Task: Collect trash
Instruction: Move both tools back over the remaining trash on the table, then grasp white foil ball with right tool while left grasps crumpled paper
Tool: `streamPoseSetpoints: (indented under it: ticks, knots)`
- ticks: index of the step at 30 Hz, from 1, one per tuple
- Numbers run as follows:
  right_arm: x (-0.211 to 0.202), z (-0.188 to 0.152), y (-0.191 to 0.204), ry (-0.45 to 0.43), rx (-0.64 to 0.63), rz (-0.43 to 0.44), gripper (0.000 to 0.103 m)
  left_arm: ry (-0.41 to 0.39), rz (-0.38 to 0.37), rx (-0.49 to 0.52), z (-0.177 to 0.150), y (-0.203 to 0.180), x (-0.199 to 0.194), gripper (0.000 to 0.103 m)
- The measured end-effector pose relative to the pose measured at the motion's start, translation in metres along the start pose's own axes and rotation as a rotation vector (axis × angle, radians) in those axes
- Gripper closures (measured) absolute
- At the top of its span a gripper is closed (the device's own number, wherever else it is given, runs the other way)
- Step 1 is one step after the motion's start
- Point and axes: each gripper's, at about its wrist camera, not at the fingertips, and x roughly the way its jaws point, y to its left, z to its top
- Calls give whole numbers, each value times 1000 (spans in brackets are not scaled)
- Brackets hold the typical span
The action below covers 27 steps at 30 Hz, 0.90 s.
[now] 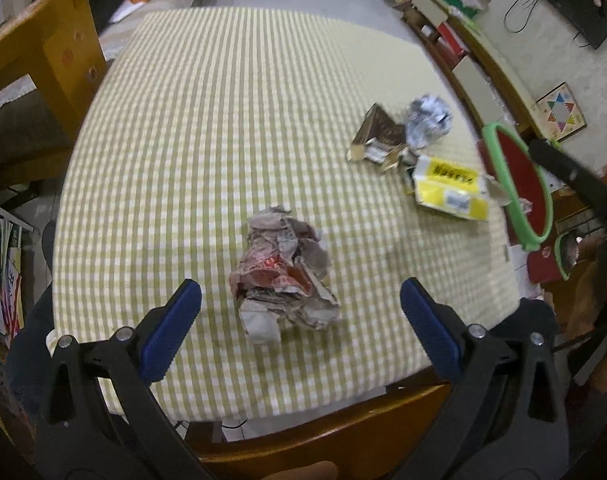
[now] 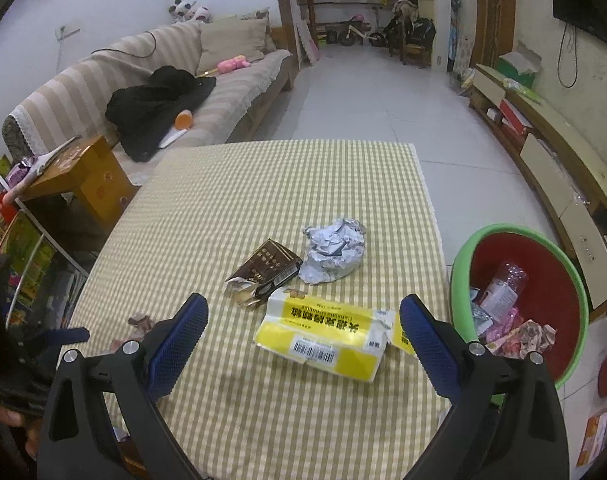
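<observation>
Left wrist view: the left gripper (image 1: 301,304) hangs over the near edge of a table (image 1: 231,120) covered in green-and-white check cloth, its blue-padded fingers (image 1: 171,320) spread wide and holding nothing. A crumpled wad of reddish printed paper (image 1: 287,276) lies on the cloth between the fingertips and just ahead of them. Farther ahead and to the right sit a torn brown carton (image 1: 377,134), a ball of silvery foil (image 1: 427,120) touching it, and a flattened yellow box (image 1: 451,190) nearest the table's right edge. Beyond that edge stands a red bin with a green rim (image 1: 515,184). A wooden chair (image 1: 43,64) stands off to the left.

Right wrist view: the right gripper (image 2: 303,328) is likewise spread open and empty, low over the same cloth. The yellow box (image 2: 327,338) lies between its fingers, just ahead of the tips. The brown carton (image 2: 263,270) and foil ball (image 2: 333,252) rest a little farther ahead, side by side. The bin (image 2: 543,280), right of the right finger and beside the table, already holds wrappers and a plastic bottle. The left gripper (image 2: 63,336) shows at the left edge.
</observation>
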Motion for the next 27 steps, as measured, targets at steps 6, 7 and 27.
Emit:
streamPoseSetpoints:
  ticks: [6,7,27]
  knots:
    - [22,8,-4,26,-8,0,10,45,31,-4,4,7,30,6]
    - [28,10,-4,32,-9,-1,10,50,36,-3,5,8,34,6]
    - [130,34,-36,141,73,-38,11,25,48,31,32,23,47,61]
